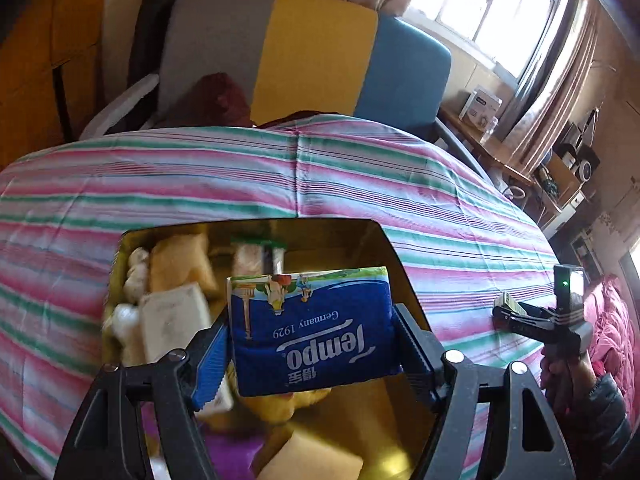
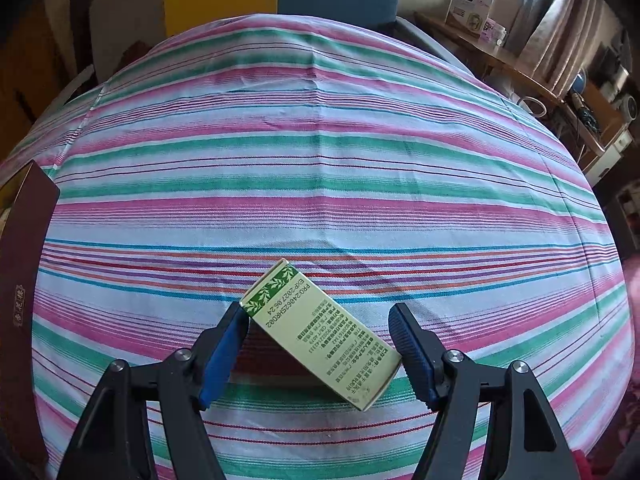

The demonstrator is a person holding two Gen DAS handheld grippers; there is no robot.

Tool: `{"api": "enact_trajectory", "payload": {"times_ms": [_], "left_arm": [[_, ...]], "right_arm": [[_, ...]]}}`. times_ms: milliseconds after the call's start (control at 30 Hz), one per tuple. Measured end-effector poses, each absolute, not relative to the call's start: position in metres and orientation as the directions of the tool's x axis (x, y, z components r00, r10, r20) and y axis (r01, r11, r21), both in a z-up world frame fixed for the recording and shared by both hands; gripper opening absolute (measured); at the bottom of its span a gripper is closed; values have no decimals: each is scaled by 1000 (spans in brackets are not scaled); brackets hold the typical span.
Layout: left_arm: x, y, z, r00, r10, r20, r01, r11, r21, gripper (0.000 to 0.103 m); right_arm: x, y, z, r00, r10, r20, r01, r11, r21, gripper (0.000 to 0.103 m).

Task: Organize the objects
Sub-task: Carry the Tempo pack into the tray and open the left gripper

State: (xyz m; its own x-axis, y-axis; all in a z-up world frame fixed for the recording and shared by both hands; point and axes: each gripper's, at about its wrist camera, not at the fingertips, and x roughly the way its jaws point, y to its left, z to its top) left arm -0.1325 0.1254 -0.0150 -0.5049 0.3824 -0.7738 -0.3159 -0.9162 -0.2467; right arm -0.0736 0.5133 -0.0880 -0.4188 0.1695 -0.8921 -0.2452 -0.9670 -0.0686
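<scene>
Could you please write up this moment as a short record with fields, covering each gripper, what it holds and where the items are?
surface: striped cloth
left gripper: closed on a blue Tempo tissue pack, held above the open box
open box: gold inside, lies on the cloth, already holds several small packets
right gripper: pads on the opposite corners of a green and cream carton, which sits askew between them
carton contact with the cloth: cannot tell
dark red lid: at the left edge of the right wrist view
</scene>
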Motion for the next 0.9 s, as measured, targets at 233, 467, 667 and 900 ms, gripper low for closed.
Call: {"api": "enact_trajectory", "payload": {"times_ms": [233, 467, 667, 900], "left_arm": [[-184, 171, -52, -401, 388, -830, -320, -908, -270, 75], [-221, 186, -94, -334, 289, -897, -273, -941, -201, 76], [-214, 175, -83, -366, 318, -874, -264, -937, -230, 80], [-162, 151, -37, -516, 291, -805, -297, -943, -150, 80]], "right_arm": [[-74, 515, -88, -419, 164, -893, -247, -967, -62, 73], [-76, 515, -89, -419, 159, -894, -249, -967, -55, 73], [-76, 514, -89, -422, 162, -892, -243, -968, -61, 73], [-76, 514, -90, -423, 159, -892, -236, -970, -62, 72]]}}
